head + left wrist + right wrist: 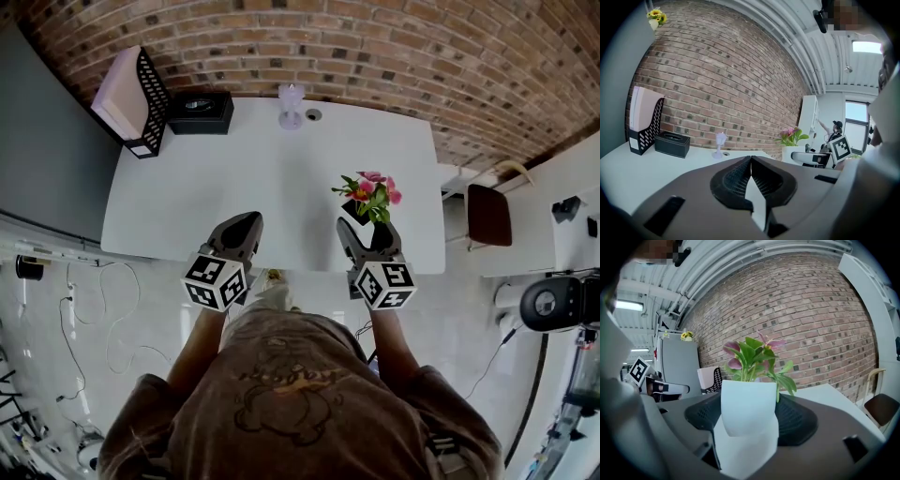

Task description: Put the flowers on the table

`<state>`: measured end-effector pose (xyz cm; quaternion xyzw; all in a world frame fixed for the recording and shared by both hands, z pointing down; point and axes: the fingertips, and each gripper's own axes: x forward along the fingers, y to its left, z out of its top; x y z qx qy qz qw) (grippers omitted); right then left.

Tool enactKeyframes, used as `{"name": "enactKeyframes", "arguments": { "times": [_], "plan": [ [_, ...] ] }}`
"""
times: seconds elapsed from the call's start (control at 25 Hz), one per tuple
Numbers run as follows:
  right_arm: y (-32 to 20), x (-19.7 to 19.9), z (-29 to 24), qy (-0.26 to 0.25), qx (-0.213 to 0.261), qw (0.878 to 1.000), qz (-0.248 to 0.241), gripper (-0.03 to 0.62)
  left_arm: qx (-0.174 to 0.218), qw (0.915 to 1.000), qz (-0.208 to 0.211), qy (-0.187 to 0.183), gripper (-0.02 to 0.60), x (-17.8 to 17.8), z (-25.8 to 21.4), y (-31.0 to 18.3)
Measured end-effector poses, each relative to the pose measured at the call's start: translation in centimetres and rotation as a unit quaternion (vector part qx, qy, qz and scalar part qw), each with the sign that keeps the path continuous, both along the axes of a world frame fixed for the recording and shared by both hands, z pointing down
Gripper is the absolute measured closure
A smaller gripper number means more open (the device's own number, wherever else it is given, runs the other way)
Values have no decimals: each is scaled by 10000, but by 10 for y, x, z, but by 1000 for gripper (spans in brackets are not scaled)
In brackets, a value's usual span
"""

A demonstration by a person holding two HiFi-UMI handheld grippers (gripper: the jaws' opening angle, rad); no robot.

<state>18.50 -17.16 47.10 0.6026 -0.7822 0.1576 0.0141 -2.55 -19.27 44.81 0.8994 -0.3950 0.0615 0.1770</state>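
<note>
Pink flowers (pixel 372 192) with green leaves stand in a small white pot (pixel 749 406). My right gripper (pixel 749 427) is shut on the pot, one jaw against each side, and the blooms (pixel 751 355) rise just above it. In the head view my right gripper (pixel 367 234) holds the pot over the near right part of the white table (pixel 216 187); whether the pot rests on it I cannot tell. My left gripper (pixel 242 230) hovers at the table's near edge, shut and empty, its jaws meeting (pixel 751 164). The flowers (pixel 791 136) also show to its right.
At the table's back left stand a black mesh file holder (pixel 141 98) with pale folders and a black box (pixel 200 111). A small lilac glass (pixel 291 105) stands at the back middle beside a cable hole (pixel 313 114). A chair (pixel 489 214) is right of the table. A brick wall runs behind.
</note>
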Motion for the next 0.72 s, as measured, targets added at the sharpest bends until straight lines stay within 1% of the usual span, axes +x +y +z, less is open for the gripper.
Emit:
{"name": "enactKeyframes", "arguments": {
  "times": [0.28,0.72],
  "plan": [
    [-28,-3,5,93,6,10000,-13,241,-92,9999,-32,48,560,-4,8,-18],
    [-84,-20,13,181,90,9997,-168,243,-246,9996,-59,91,560,-13,17,-41]
  ]
}}
